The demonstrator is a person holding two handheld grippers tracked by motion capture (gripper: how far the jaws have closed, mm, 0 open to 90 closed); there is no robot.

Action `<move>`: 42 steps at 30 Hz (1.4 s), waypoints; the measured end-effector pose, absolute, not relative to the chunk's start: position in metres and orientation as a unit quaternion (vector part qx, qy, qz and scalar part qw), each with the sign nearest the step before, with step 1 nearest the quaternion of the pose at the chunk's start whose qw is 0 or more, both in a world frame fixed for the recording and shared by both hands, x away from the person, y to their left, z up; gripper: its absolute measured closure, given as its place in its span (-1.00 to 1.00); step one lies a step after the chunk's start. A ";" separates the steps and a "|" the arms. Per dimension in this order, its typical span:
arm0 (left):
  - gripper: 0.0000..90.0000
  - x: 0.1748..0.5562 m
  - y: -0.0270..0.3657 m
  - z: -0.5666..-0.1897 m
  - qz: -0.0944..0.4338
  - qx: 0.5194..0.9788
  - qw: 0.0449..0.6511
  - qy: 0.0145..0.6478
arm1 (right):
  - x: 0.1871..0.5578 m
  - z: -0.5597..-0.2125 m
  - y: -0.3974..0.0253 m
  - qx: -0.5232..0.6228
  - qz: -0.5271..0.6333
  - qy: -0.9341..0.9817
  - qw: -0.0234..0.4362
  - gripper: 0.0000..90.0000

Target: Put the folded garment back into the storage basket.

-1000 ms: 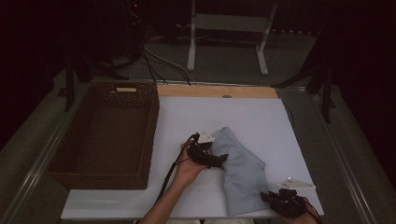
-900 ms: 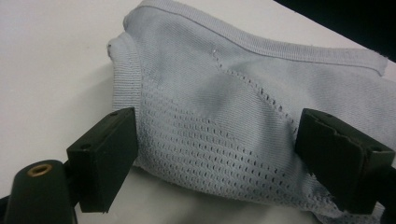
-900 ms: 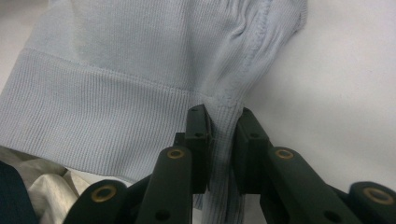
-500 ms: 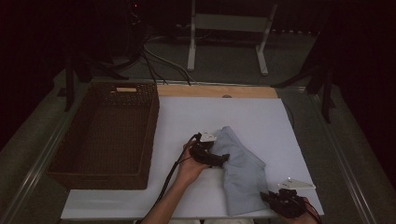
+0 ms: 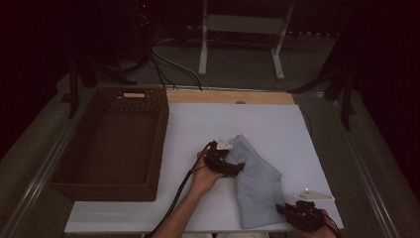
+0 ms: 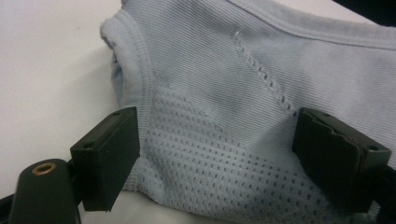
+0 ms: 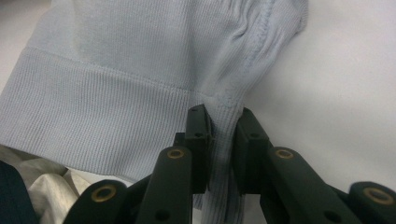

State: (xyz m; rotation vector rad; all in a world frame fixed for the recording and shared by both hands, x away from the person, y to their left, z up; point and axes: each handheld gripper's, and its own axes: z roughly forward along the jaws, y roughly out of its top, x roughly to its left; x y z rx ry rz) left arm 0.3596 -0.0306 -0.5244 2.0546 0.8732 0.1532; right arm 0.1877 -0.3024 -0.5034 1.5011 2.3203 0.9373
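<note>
A pale blue knit garment (image 5: 257,181) lies folded on the white table top (image 5: 257,124), running from the middle toward the near right edge. My left gripper (image 5: 233,168) rests at its upper left edge, open, jaws spread wide over the mesh part of the garment (image 6: 219,140). At the near right corner, my right gripper (image 5: 289,212) is shut on the ribbed hem of the garment (image 7: 223,135), which bunches between the pads (image 7: 198,144).
A brown wicker basket (image 5: 74,163) stands empty at the left of the table. A wooden strip (image 5: 230,96) runs along the far edge. Cables and a white stand sit on the floor beyond. A person's light clothing (image 7: 42,182) is at the near edge.
</note>
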 end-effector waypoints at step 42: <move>0.70 0.350 -0.045 -0.522 0.052 0.840 0.385 0.379 | 0.188 -0.503 -0.301 0.510 0.318 0.791 0.112 0.74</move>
